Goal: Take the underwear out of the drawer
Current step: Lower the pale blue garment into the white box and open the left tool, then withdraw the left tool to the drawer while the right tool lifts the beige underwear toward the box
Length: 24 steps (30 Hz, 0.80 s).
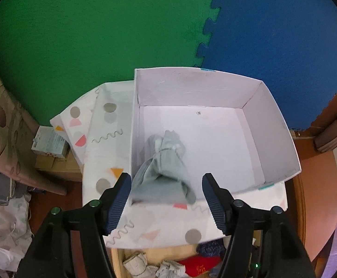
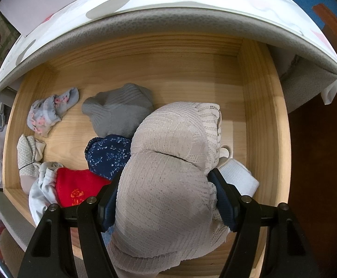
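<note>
- One white box (image 1: 214, 106) — open at the top, on a patterned cloth (image 1: 103, 143).
- One pale grey-green garment (image 1: 166, 162) lying in that box.
- One wooden drawer (image 2: 261, 120).
- In the drawer, about eight pieces of clothing — the pile hides some edges, so the count may be off by one: one beige knit piece (image 2: 168, 180), one grey (image 2: 119, 113), one navy floral (image 2: 109, 155), one red (image 2: 75, 187), one white (image 2: 238, 178), one pale blue with pink flowers (image 2: 50, 113), one honeycomb-printed (image 2: 29, 155), one light grey (image 2: 41, 192).
- Two foam mat tiles: one green (image 1: 99, 34), one blue (image 1: 272, 34).
</note>
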Available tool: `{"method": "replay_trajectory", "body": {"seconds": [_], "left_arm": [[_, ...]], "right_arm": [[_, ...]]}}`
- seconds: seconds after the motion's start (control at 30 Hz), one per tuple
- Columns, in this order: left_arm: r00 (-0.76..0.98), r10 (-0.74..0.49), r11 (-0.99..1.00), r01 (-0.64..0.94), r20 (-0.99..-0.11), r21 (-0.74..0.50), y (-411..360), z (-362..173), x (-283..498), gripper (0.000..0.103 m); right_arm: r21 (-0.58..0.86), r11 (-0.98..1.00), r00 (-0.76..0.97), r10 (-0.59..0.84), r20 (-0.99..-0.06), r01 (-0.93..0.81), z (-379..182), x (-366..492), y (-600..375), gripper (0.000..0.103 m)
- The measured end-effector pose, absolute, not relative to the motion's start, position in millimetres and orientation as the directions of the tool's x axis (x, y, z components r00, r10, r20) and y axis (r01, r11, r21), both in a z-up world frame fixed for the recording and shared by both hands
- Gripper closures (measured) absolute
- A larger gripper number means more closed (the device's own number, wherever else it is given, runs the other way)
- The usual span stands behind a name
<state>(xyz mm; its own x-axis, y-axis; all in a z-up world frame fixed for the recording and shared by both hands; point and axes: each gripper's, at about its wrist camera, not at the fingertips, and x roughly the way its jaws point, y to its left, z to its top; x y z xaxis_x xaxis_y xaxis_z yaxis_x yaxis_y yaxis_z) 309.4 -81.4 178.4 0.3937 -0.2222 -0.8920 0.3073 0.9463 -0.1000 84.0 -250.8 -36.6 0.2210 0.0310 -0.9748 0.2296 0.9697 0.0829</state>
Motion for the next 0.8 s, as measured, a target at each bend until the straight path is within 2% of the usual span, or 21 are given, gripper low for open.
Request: {"method": "replay_trajectory", "body": {"seconds": [0.2, 0.4, 0.63, 0.8], "left_arm": [[0.435, -0.208, 0.954, 0.289, -0.876, -0.084, -51.1, 188.1, 279.0, 0.038], [0.468, -0.162, 0.968, 0.246, -0.869, -0.048, -18.8, 175.6, 239.8, 0.038], [0.486, -0.112, 0.982, 0.186, -0.867, -0.022, 3.2, 129.3, 196.1, 0.038], [0.464, -0.066, 0.993, 0.122, -0.884, -0.011, 9.7, 74.0, 170.8, 0.038]], "right_arm": [[0.065, 0.972, 0.216, 0.016, -0.976, 0.225, -35.8, 84.9, -246.5, 0.035], [0.041, 0.975, 0.215, -0.007, -0.977, 0.22, -34.6, 85.2, -241.2, 0.036], [0.042, 0.974, 0.245, -0.014, -0.97, 0.223, -27.5, 82.0, -240.3, 0.041], [0.052, 0.973, 0.276, -0.012, -0.961, 0.224, -18.7, 82.0, -241.7, 0.045]]}}
